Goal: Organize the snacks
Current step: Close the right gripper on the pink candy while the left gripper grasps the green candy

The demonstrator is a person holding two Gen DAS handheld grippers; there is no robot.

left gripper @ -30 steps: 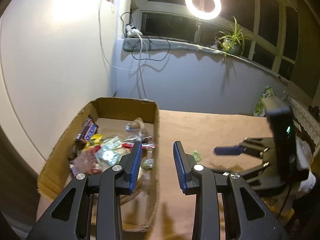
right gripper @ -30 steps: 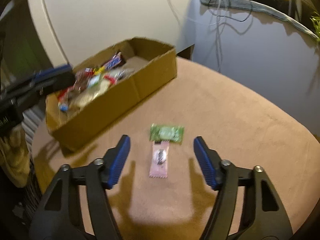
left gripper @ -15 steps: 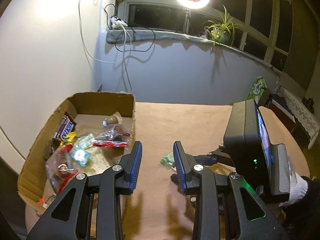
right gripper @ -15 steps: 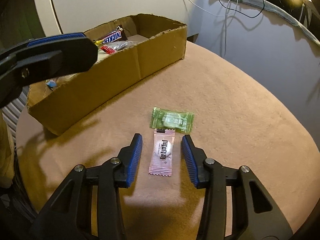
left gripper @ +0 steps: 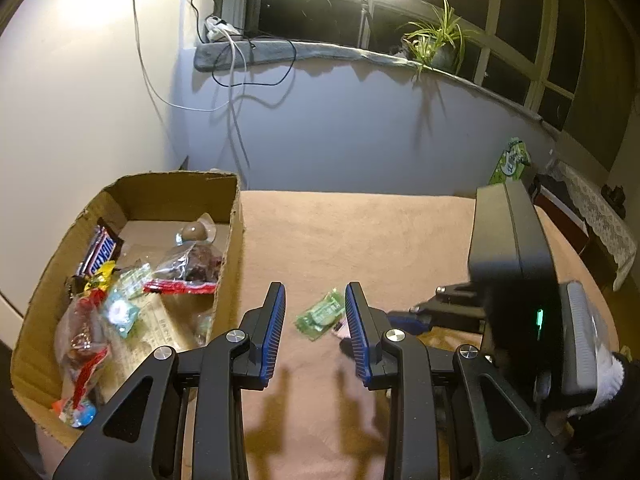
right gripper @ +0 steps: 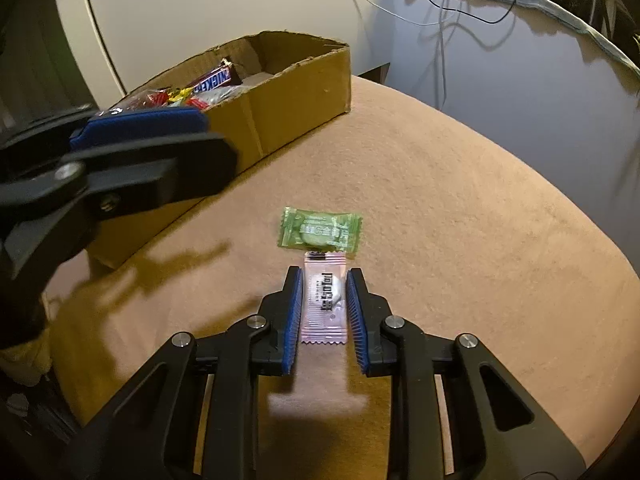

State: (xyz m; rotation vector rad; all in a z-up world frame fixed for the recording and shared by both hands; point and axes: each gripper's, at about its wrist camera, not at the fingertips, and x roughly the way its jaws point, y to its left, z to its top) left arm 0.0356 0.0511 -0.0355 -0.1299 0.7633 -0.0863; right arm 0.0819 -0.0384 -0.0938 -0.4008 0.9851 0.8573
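On a tan cloth-covered table [right gripper: 460, 184], the right gripper [right gripper: 323, 300] points steeply down with its blue pads [right gripper: 294, 312] closing on a pink candy wrapper [right gripper: 324, 300], which lies flat between the jaws, its crimped ends sticking out ahead of and behind the fingertips; the pads sit at the wrapper's long edges, though whether they press firmly yet cannot be told. Just ahead of those fingertips, touching or nearly touching the pink wrapper's far end, lies a green candy wrapper [right gripper: 320, 233]. The left gripper [left gripper: 314, 320] hangs above the table with nothing between its narrowly parted jaws; the green candy [left gripper: 322, 314] shows beyond its tips, and the cardboard box [left gripper: 236, 216] of collected snacks, a Snickers bar [left gripper: 100, 250] among them, stands to its left. The risks from here look plain. A thin, flat wrapper squeezed edge-on may buckle or slide out rather than lift, since the pads grip only film beside the candy's lump. A lift that drags forward could nudge the green candy out of place. The two grippers also work close together, so the left one reaching for the green candy could knock the right one's fingers or its load.
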